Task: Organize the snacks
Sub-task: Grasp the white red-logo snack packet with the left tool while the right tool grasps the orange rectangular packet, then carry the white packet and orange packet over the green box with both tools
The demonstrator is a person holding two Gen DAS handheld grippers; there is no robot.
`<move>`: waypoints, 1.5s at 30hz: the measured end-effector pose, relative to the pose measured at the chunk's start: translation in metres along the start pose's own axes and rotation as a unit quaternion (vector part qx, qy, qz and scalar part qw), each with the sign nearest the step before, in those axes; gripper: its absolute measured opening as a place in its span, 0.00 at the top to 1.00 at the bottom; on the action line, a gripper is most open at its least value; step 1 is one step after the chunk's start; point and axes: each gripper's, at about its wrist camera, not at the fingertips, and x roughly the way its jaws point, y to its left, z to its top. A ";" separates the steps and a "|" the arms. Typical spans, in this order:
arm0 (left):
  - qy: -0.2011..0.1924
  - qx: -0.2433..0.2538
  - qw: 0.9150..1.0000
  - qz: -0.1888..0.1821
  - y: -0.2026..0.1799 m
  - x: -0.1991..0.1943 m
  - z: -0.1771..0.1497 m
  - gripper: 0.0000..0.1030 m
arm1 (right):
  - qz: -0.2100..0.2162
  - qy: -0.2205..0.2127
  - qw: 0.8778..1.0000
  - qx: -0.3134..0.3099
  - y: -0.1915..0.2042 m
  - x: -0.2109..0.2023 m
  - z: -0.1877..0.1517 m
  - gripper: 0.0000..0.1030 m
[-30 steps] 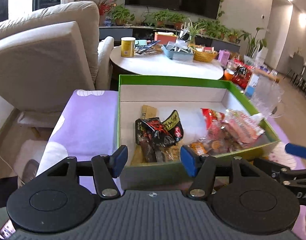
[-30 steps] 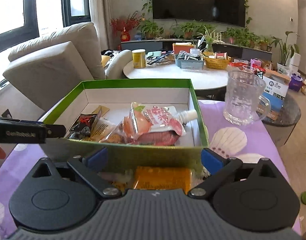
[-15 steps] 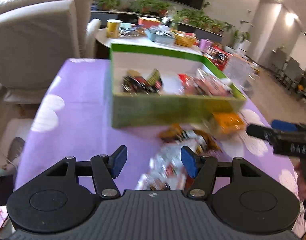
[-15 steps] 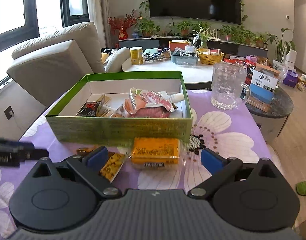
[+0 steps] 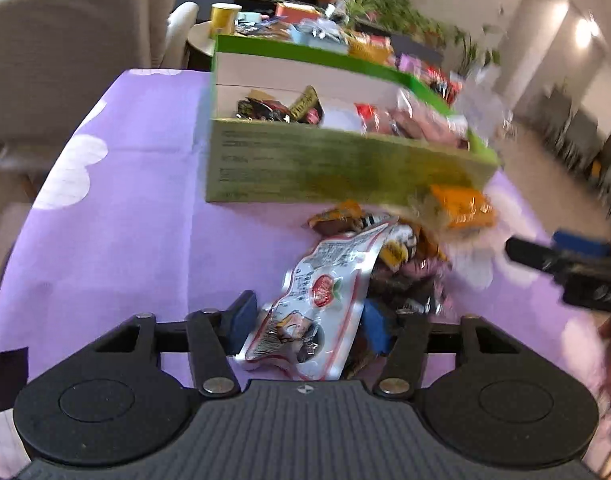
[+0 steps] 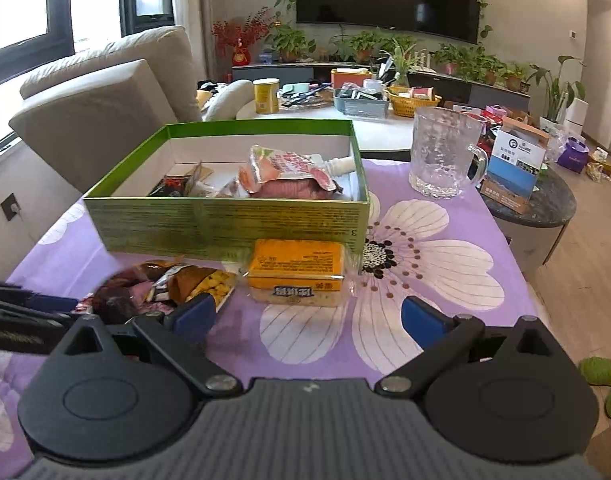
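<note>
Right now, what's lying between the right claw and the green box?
In the right wrist view, an orange snack pack lies on the purple cloth between the open right claw and the green box, close against the box's front wall.

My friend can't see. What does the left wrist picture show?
The left tool has been closing around a white snack pouch on a purple tablecloth. Behind it lie more snacks and a green box holding packets.
</note>
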 end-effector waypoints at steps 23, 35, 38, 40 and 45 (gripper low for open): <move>-0.033 0.027 0.998 0.043 0.005 -0.005 0.012 0.69 | -0.008 0.036 0.999 -0.012 0.014 0.068 0.015 0.12; -0.056 0.006 0.998 0.041 0.019 -0.015 0.020 0.69 | -0.035 0.027 0.999 -0.016 0.026 0.088 0.017 0.12; -0.058 0.005 0.997 0.048 0.019 -0.016 0.018 0.69 | -0.033 0.030 0.999 -0.023 0.025 0.089 0.019 0.12; -0.060 0.005 0.997 0.049 0.018 -0.017 0.018 0.69 | -0.032 0.034 0.998 -0.031 0.024 0.088 0.019 0.12; -0.062 0.011 0.997 0.046 0.013 -0.020 0.019 0.69 | -0.011 0.028 0.999 -0.019 0.016 0.074 0.020 0.19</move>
